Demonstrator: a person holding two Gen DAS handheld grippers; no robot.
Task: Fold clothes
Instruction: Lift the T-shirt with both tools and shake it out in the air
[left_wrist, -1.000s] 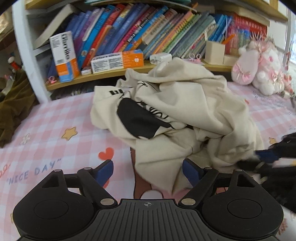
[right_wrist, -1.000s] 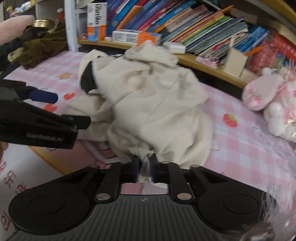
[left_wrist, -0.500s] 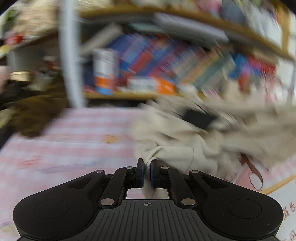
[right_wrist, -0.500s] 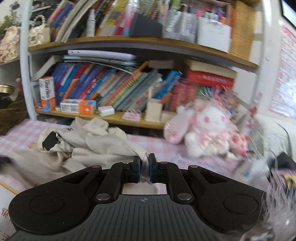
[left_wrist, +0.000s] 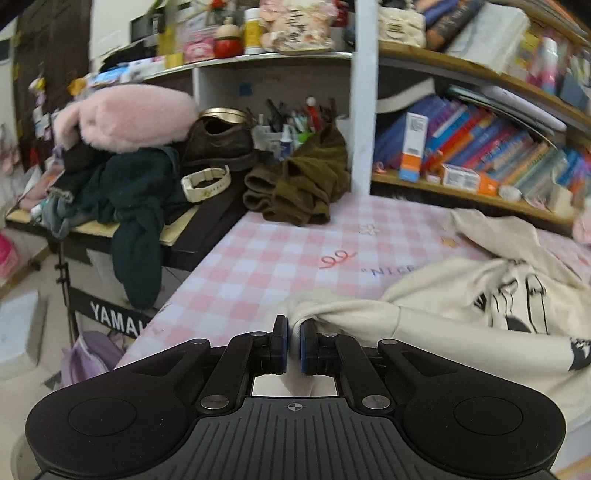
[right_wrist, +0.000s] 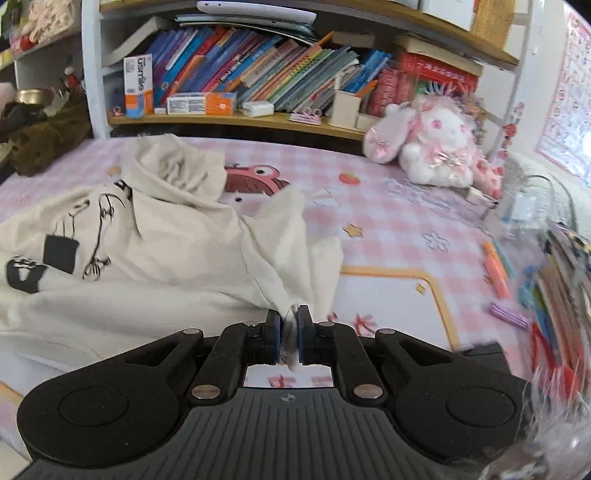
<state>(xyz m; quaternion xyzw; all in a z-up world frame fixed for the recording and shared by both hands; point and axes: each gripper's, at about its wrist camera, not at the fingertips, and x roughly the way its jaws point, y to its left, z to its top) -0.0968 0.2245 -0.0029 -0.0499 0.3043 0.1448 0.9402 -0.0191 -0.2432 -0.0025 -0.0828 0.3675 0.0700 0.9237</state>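
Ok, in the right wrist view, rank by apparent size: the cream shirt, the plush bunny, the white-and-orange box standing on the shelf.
1. cream shirt, though nearest the camera
2. plush bunny
3. white-and-orange box, farthest away

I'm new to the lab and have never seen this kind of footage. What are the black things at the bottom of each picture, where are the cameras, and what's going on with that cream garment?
No robot here: a person holds a two-finger gripper in each hand, and a fisheye camera on each looks forward along its fingers. The black shape at the bottom is the gripper itself. One picture is from the left gripper, the other from the right gripper. Both are shut on fabric of the same cream printed garment, which lies stretched out between them on a pink checked cover. Elsewhere lie a plush rabbit, a brown garment and bookshelves. It looks like spreading the garment before folding it.
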